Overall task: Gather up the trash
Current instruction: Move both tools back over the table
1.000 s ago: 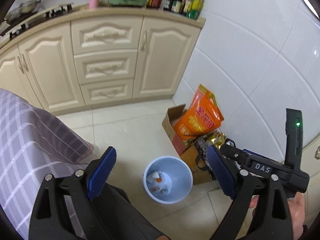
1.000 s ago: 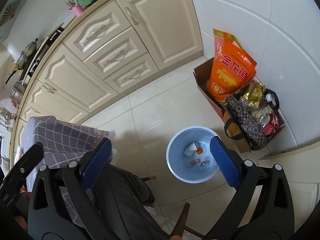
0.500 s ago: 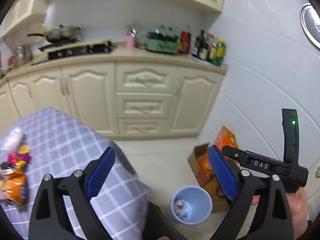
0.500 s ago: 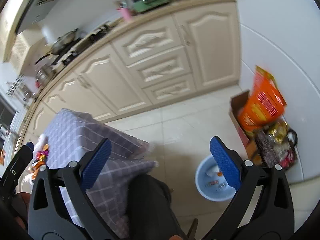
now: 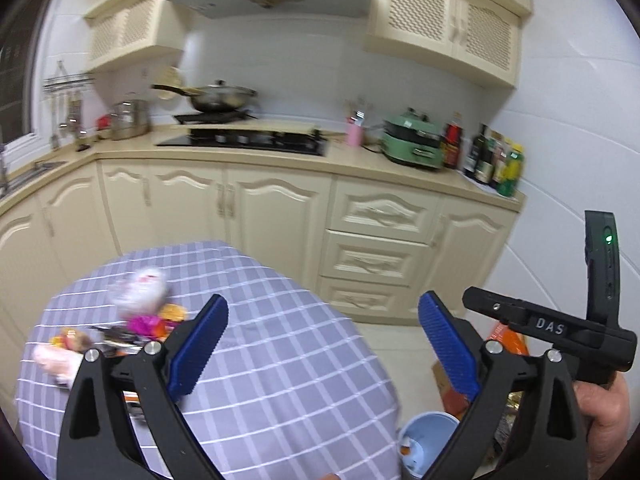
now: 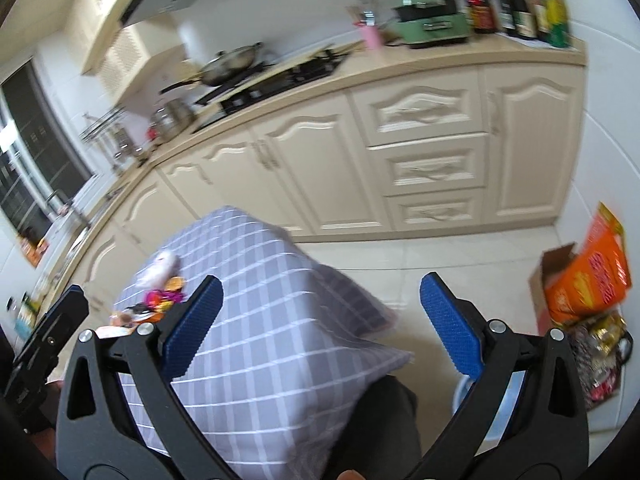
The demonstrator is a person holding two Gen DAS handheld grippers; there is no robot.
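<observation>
Several pieces of trash [image 5: 136, 312] lie at the far left of a table with a purple checked cloth [image 5: 288, 364]: a white crumpled wrapper, pink and orange wrappers, a pale packet. The same trash [image 6: 160, 284] shows blurred in the right wrist view. A light blue bin [image 5: 424, 440] with a few scraps inside stands on the floor to the table's right; its rim [image 6: 464, 392] peeks behind my right finger. My left gripper [image 5: 322, 344] is open and holds nothing, raised above the table. My right gripper [image 6: 320, 320] is open and holds nothing too, over the table's near corner.
Cream kitchen cabinets [image 5: 280, 208] run behind the table, with a hob, a pan, a green cooker and bottles on the counter. A cardboard box with an orange bag [image 6: 588, 280] and other packets sits by the white tiled wall. A dark trouser leg [image 6: 384, 424] is below the table edge.
Both grippers have swung up and left from over the bin on the floor toward the table. The trash on the cloth has come into view; the bin has dropped to the lower right.
</observation>
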